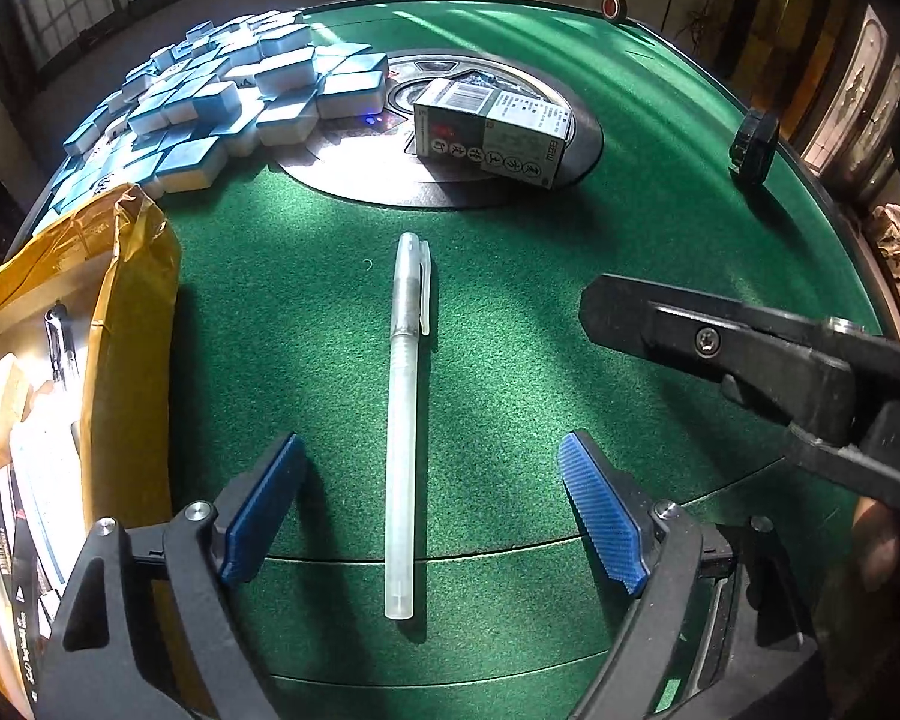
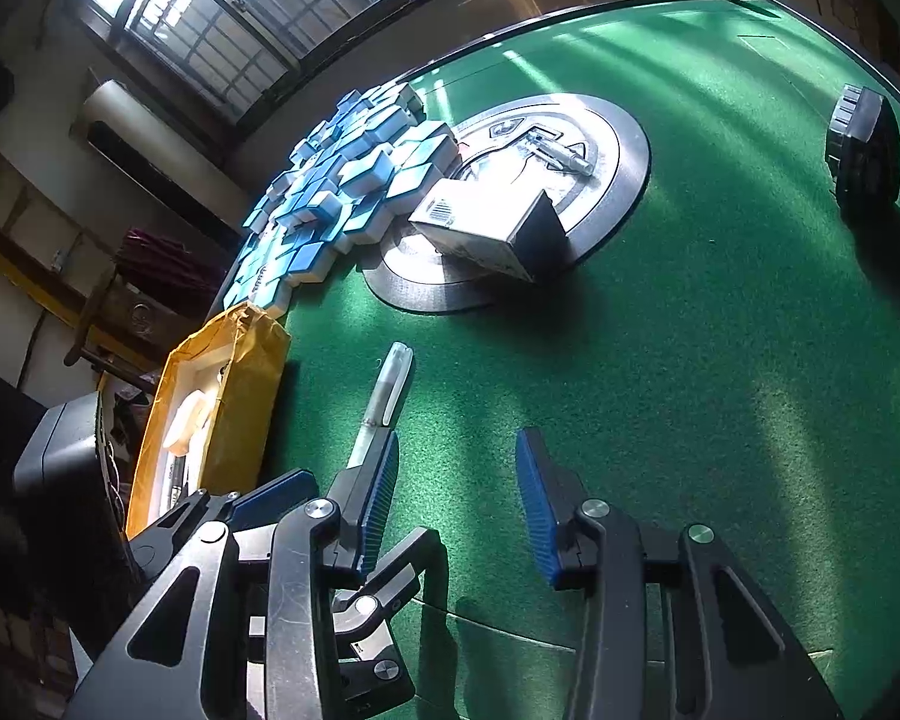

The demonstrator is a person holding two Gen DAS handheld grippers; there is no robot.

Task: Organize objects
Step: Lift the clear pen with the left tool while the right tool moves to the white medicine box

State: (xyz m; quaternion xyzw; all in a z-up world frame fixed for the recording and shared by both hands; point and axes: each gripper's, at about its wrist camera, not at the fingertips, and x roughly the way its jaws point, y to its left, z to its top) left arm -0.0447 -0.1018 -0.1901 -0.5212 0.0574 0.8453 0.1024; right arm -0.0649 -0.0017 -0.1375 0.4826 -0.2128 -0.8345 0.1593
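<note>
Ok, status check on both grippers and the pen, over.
Left gripper open, astride the pen, pads clear. Right gripper open, empty. Pen flat on green felt beside yellow envelope. Nothing blocking.

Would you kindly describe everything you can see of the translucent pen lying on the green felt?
The pen is a slim, frosted, translucent plastic stick with a clear clipped cap at its far end and a greyish section beneath the cap. It lies flat on the green felt table, pointing away towards the centre disc, to the right of the yellow envelope. It sits between the open fingers of the left gripper, touched by neither pad.
</note>
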